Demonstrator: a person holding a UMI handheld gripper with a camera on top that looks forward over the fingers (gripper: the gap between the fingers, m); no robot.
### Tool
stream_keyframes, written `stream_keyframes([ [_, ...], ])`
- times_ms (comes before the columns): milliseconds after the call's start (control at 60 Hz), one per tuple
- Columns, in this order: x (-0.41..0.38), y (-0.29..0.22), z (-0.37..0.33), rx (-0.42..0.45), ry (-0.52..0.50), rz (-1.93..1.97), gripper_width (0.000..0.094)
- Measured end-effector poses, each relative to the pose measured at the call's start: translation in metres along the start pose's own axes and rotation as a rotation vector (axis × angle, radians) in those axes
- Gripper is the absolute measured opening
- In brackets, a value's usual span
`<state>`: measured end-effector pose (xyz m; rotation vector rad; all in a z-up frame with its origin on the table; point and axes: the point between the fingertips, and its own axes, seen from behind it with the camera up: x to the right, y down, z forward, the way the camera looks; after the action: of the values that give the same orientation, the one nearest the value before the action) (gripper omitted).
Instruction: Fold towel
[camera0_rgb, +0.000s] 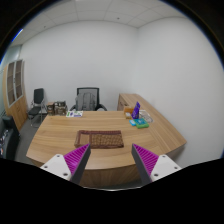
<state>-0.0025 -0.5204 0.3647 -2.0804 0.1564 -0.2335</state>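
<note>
A brown patterned towel (102, 136) lies spread flat on the light wooden table (60, 140), just ahead of my fingers and a little beyond them. My gripper (112, 158) is open and empty, held above the table's near edge. Its two purple pads (147, 157) stand wide apart with nothing between them.
A black office chair (89, 99) stands behind the table's far side. Small purple and blue items (138, 117) sit on the table at the right, beyond the towel. A side desk (133, 101) stands at the back right. Shelving (15, 85) lines the left wall.
</note>
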Motion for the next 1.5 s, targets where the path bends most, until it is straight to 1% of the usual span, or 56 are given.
stream_keyframes([
  [150,-0.005,0.026,0.012,-0.05,0.008,0.009,0.0857],
  [267,-0.02,0.06,0.045,-0.094,-0.001,0.006,0.0858],
  [400,-0.055,0.1,0.087,-0.15,-0.042,-0.001,0.0858],
  [517,-0.107,0.124,0.134,-0.187,-0.103,-0.005,0.0857],
  [633,-0.164,0.13,0.196,-0.201,-0.165,0.022,0.0859],
  [733,-0.206,0.127,0.255,-0.21,-0.197,0.037,0.0864],
  [917,-0.252,0.123,0.363,-0.203,-0.193,-0.022,0.0862],
  [1017,-0.265,0.128,0.408,-0.228,-0.182,-0.047,0.086],
  [1100,-0.266,0.129,0.435,-0.248,-0.172,-0.047,0.084],
  [1133,-0.27,0.13,0.445,-0.248,-0.169,-0.033,0.0807],
  [1183,-0.273,0.135,0.456,-0.265,-0.171,-0.017,0.0717],
  [1233,-0.269,0.139,0.463,-0.284,-0.15,-0.023,0.0639],
  [1283,-0.262,0.138,0.468,-0.266,-0.114,-0.062,0.0508],
  [1300,-0.261,0.138,0.469,-0.263,-0.105,-0.079,0.0482],
  [1333,-0.261,0.136,0.47,-0.252,-0.109,-0.097,0.0451],
  [1383,-0.263,0.136,0.469,-0.25,-0.125,-0.114,0.0365],
  [1433,-0.265,0.138,0.468,-0.261,-0.137,-0.125,0.032],
  [1467,-0.264,0.138,0.469,-0.272,-0.133,-0.136,0.0198],
  [1483,-0.257,0.136,0.471,-0.276,-0.126,-0.141,0.0096],
  [1500,-0.251,0.134,0.472,-0.276,-0.112,-0.141,0.0055],
])
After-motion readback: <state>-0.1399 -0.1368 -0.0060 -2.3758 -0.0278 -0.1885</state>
